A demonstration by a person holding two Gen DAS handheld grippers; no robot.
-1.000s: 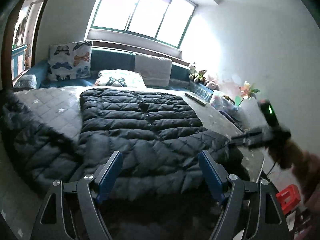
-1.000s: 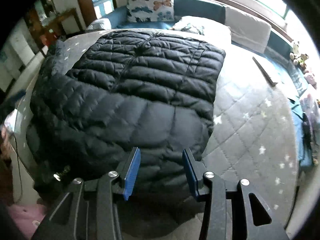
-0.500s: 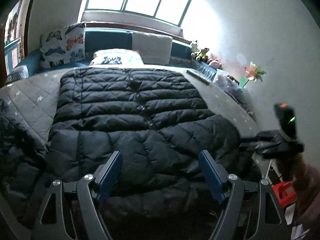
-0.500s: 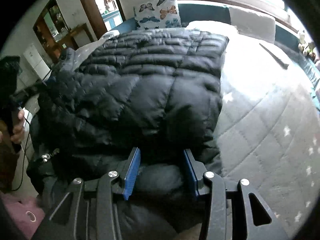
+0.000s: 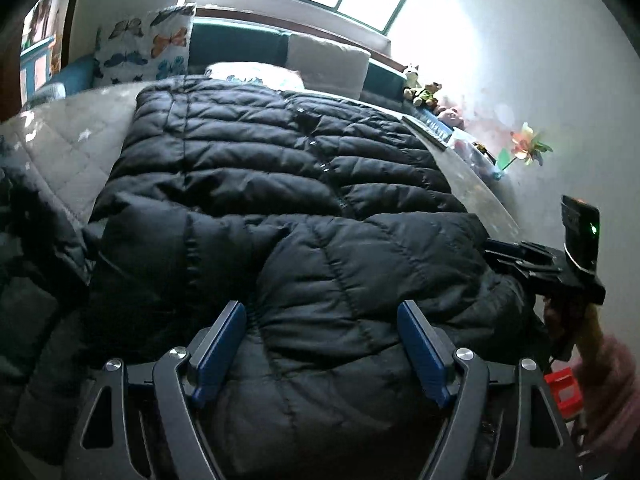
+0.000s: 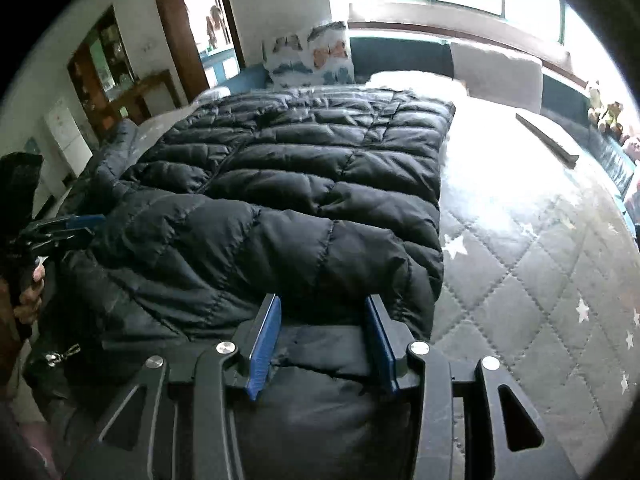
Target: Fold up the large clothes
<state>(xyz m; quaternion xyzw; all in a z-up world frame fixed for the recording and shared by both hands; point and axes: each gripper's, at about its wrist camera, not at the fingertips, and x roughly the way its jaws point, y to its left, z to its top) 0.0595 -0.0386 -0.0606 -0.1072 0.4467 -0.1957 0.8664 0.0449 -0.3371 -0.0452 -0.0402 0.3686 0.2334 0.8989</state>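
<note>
- the black puffer coat [image 5: 280, 208] is spread on the quilted bed cover [image 6: 540, 280], its long axis running away from both tools toward the pillows [image 5: 148, 48].
- its near end is doubled over, and that thick fold lies directly ahead of both tools.
- the right gripper [image 6: 322, 344] appears clamped on the fold's right part.
- the left gripper [image 5: 320, 344] is spread wide about the fold's left part; whether the pads press cannot be told.

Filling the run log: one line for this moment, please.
task: fold | jacket: flat on bed, near edge bunched | left gripper: open over jacket | right gripper: straddles fold, grip unclear
</note>
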